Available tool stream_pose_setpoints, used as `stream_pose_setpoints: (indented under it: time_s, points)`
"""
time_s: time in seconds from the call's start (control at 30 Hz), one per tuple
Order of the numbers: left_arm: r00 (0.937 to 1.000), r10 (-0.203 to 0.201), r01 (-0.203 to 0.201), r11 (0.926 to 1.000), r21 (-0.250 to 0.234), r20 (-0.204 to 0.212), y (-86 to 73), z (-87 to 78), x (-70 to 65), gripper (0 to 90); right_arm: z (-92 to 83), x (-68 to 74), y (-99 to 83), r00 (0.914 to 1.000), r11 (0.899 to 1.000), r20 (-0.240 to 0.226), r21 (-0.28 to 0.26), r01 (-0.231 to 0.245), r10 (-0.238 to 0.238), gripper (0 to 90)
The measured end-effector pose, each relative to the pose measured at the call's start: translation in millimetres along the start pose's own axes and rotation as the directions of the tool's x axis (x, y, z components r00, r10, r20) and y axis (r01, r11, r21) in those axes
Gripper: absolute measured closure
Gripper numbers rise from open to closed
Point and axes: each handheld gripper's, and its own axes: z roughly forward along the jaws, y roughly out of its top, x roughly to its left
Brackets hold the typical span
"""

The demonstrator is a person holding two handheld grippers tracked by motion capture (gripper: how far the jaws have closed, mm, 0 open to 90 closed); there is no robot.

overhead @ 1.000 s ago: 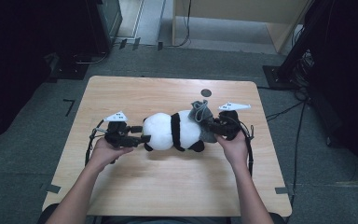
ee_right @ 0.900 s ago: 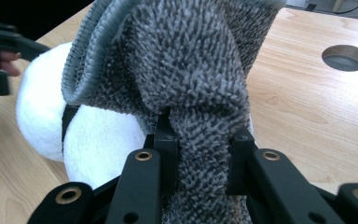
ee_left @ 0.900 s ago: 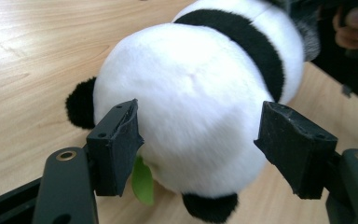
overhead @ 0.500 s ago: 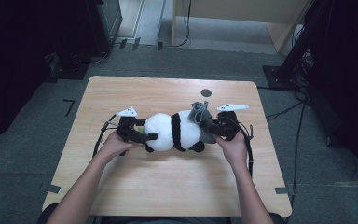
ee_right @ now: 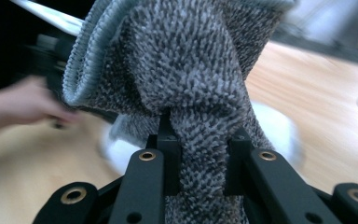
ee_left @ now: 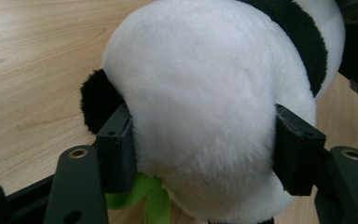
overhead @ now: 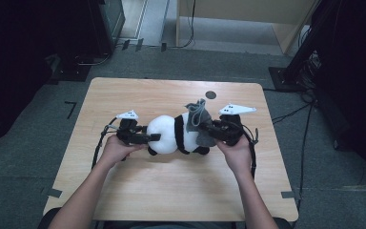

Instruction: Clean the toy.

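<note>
— Where is there room to pass on the table (overhead: 138, 200)?

— The whole near half is bare wood, and so is the far strip, apart from a small dark round spot (overhead: 211, 94) near the far edge.

— What blocks the middle?

— The plush panda (overhead: 174, 135) lies across it, a grey cloth (overhead: 199, 119) bunched at its right end, with a gripper at each end.
</note>
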Motion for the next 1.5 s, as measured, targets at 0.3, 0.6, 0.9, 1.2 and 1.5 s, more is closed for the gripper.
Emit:
stream_pose_setpoints:
  time_s: [0.3,0.6,0.9,1.2,1.5]
  points:
    - [0.9999,-0.010,0.010,0.9999,0.013,-0.003,-1.3,-2.7,-2.2,35.9,51.9,60.7,-19.3,0.9725,0.998,-0.231,0.044,0.041,-0.030,75.0]
    - [0.9997,-0.024,0.024,0.9995,0.018,-0.003,-0.6,-2.8,-2.6,36.2,107.2,77.7,-59.3,0.9745,0.982,-0.206,0.143,0.120,-0.089,74.2]
    - [0.9991,0.002,0.000,0.9992,0.040,-0.041,0.4,-2.7,-7.8,39.3,105.2,75.4,-67.0,0.9714,0.965,-0.132,0.147,0.216,-0.197,73.3]
    - [0.9997,0.000,0.001,0.9994,0.035,-0.024,1.1,-2.5,-4.6,39.6,76.4,60.1,-65.6,0.9813,0.974,-0.045,0.125,0.192,-0.187,72.6]
    - [0.9998,-0.002,0.003,0.9988,0.049,-0.018,3.0,-2.8,-3.5,39.3,48.2,32.5,-59.8,0.9920,0.990,0.036,0.077,0.118,-0.121,72.6]
